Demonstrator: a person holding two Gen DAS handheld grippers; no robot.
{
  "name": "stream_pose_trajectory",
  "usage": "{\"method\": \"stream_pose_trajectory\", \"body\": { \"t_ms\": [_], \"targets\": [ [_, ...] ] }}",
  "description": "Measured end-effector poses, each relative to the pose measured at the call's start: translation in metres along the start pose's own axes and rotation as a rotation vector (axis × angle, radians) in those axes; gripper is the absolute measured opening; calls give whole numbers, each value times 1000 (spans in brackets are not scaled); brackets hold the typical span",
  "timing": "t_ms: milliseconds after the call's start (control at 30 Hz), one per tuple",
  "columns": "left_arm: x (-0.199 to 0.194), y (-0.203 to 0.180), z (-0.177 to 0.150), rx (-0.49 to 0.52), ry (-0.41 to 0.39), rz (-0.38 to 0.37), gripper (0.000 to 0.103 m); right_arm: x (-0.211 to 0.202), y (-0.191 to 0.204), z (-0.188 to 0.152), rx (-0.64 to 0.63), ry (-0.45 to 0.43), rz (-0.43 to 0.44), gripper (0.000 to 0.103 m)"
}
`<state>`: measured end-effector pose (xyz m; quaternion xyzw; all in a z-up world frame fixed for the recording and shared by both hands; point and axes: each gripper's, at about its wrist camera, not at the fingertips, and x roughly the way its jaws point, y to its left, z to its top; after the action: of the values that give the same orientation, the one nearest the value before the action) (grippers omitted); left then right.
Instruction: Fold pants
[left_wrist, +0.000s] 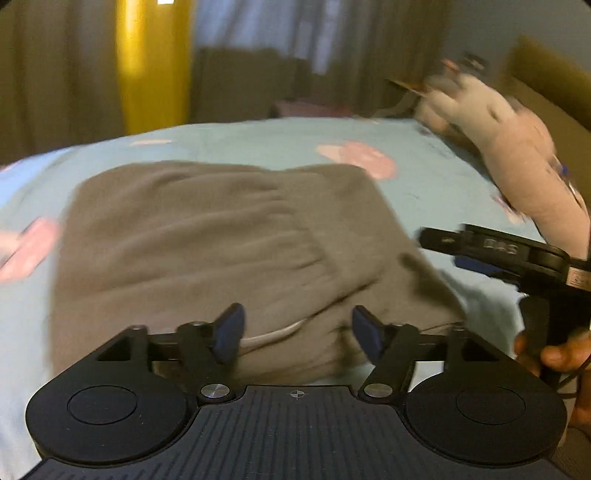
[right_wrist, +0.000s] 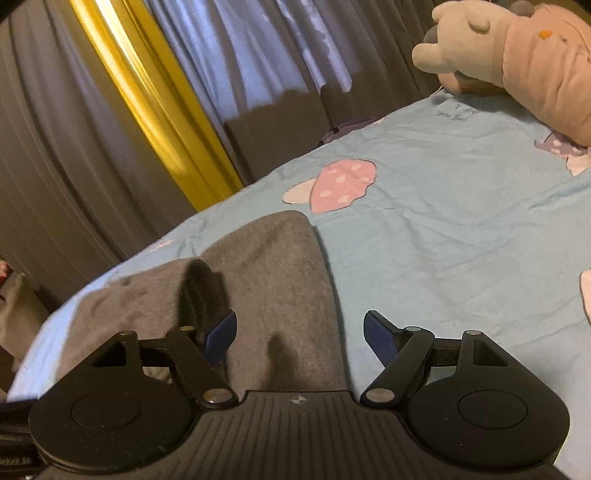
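Grey pants (left_wrist: 207, 236) lie folded in a thick bundle on the light blue bed sheet (left_wrist: 424, 177). A white drawstring (left_wrist: 273, 334) shows at the near edge. My left gripper (left_wrist: 297, 332) is open and empty, just above the near edge of the bundle. My right gripper (right_wrist: 299, 334) is open and empty, over the right part of the pants (right_wrist: 273, 273), whose edge runs between its fingers. The right gripper also shows in the left wrist view (left_wrist: 517, 254), held at the right beside the pants.
A pink and grey plush toy (right_wrist: 524, 55) lies at the far right of the bed and also shows in the left wrist view (left_wrist: 509, 147). Mushroom prints (right_wrist: 340, 184) mark the sheet. Grey and yellow curtains (right_wrist: 147, 92) hang behind the bed.
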<state>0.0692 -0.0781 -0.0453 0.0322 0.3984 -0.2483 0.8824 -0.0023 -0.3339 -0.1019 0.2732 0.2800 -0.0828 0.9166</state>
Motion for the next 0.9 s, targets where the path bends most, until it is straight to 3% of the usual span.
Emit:
{"method": "stream_pose_trajectory", "body": {
  "t_ms": [100, 167, 233, 300, 367, 500, 600, 700, 767, 800, 900],
  "targets": [
    [-33, 30, -7, -86, -75, 139, 92, -2, 5, 0, -11, 14, 24, 77],
    [-47, 52, -14, -122, -137, 277, 94, -5, 12, 0, -5, 35, 86, 80],
    [-48, 69, -17, -158, -136, 375, 94, -2, 20, -3, 37, 91, 173, 87],
    [-40, 89, -20, -296, -63, 365, 94, 9, 25, -7, 91, 187, 230, 87],
    [-34, 106, -29, -442, -33, 333, 92, 23, 26, -13, 145, 274, 210, 88],
    [-34, 128, -39, -583, -23, 309, 90, 31, 25, -13, 245, 300, 212, 95],
    [-32, 129, -43, -602, -12, 293, 90, 42, 30, -13, 351, 339, 235, 96],
    [-31, 127, -42, -589, 7, 299, 90, 49, 37, -17, 380, 338, 206, 96],
    [-30, 125, -42, -568, 15, 310, 90, 51, 43, -18, 378, 321, 178, 85],
    [-33, 124, -44, -562, 17, 315, 90, 50, 45, -19, 369, 314, 153, 72],
    [-34, 123, -44, -560, 31, 326, 90, 45, 44, -20, 347, 299, 161, 68]
  ]
}}
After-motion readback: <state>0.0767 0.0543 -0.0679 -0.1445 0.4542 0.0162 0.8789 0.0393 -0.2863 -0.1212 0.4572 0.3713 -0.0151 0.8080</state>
